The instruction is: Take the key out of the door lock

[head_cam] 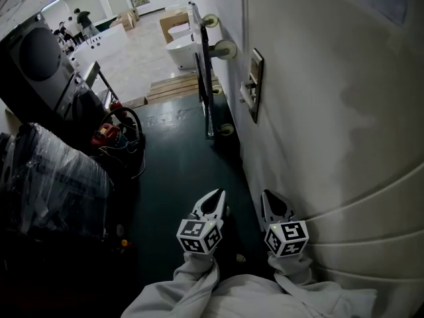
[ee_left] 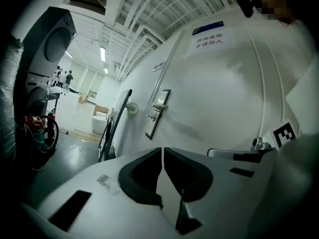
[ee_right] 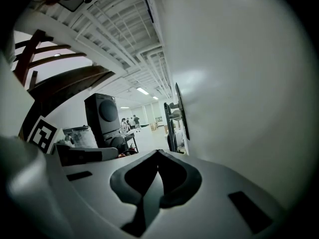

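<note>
A white door (head_cam: 331,111) fills the right side. On it sits a dark lock plate (head_cam: 254,85) with a metal handle (head_cam: 248,93); the left gripper view shows the lock plate (ee_left: 158,112) well ahead, with a small piece (ee_left: 150,117) sticking out under the handle, too small to tell as a key. Edge-on in the right gripper view, the lock plate (ee_right: 178,111) is a thin dark strip. My left gripper (head_cam: 217,196) and right gripper (head_cam: 268,197) hang low side by side, far short of the lock. Both are shut and hold nothing.
A black frame (head_cam: 205,78) with white rollers (head_cam: 225,48) leans on the wall past the lock. Left of the dark floor stand a washing machine (head_cam: 36,58), wrapped goods (head_cam: 53,177) and red gear with cables (head_cam: 109,134). A pallet (head_cam: 175,88) and people (head_cam: 76,22) lie farther off.
</note>
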A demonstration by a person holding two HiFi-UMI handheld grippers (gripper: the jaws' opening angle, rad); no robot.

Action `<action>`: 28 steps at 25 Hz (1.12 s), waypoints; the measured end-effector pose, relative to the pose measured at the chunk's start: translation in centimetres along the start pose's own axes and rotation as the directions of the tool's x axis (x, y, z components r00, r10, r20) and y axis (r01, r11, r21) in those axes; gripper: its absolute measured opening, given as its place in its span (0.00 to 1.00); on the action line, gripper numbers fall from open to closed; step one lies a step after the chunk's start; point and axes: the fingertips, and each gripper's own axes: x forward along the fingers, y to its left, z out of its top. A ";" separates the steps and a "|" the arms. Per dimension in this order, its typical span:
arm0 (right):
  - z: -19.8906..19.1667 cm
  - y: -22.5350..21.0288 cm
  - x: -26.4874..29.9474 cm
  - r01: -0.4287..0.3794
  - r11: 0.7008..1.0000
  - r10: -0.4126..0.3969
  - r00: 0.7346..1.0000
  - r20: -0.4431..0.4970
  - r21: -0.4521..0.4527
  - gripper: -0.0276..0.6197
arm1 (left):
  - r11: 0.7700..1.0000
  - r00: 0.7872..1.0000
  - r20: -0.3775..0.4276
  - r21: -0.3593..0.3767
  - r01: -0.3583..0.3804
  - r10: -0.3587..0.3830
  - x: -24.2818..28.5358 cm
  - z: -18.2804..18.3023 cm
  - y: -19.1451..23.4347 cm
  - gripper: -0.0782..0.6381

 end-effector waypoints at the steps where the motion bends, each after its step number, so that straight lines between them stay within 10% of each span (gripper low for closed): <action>1: 0.3 -0.1 0.3 0.003 1.000 -0.003 1.000 0.005 0.000 0.12 | 1.000 1.000 -0.005 0.000 0.011 -0.011 0.7 0.2 0.0 0.14; 28: 5.8 -5.8 13.2 0.253 0.964 -0.256 0.966 0.028 0.082 0.12 | 0.990 0.987 -0.080 0.004 0.142 -0.141 15.8 8.9 9.6 0.14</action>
